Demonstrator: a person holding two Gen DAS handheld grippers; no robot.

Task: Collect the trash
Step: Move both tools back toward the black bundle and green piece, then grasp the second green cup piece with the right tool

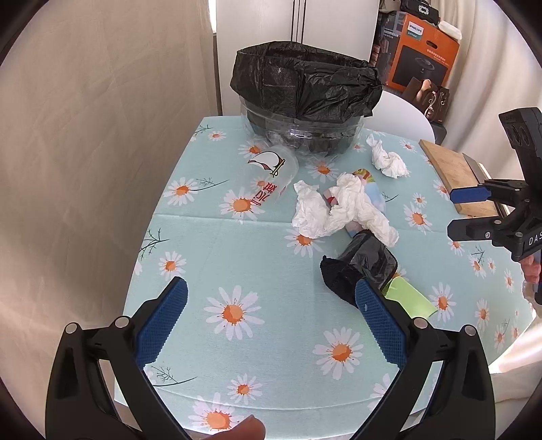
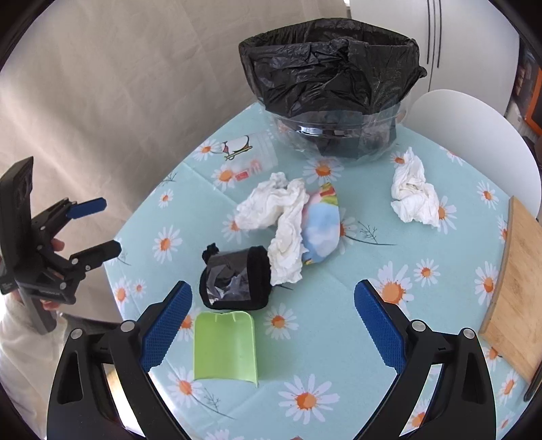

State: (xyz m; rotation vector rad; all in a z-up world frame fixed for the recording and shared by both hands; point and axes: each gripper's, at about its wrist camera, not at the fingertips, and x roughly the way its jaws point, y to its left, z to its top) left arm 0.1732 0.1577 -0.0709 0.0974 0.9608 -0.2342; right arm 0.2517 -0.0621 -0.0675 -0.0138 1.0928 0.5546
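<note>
A round table (image 1: 210, 257) is covered by a pale blue cloth (image 2: 338, 342) printed with daisies, and a fold line is seen across it. Beige curtain (image 1: 84, 135) is hung behind, along the left. A white chair (image 2: 474, 142) is tucked at the far side. White cabinet doors (image 1: 332, 23) are seen beyond it, split by dark seams. Boxes are stacked in the far corner, an orange one (image 1: 423, 54) among them. Bright daylight is thrown across everything.

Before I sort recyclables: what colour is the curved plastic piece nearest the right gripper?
Light green curved plastic piece, plain, clearest in the right wrist view.
</note>
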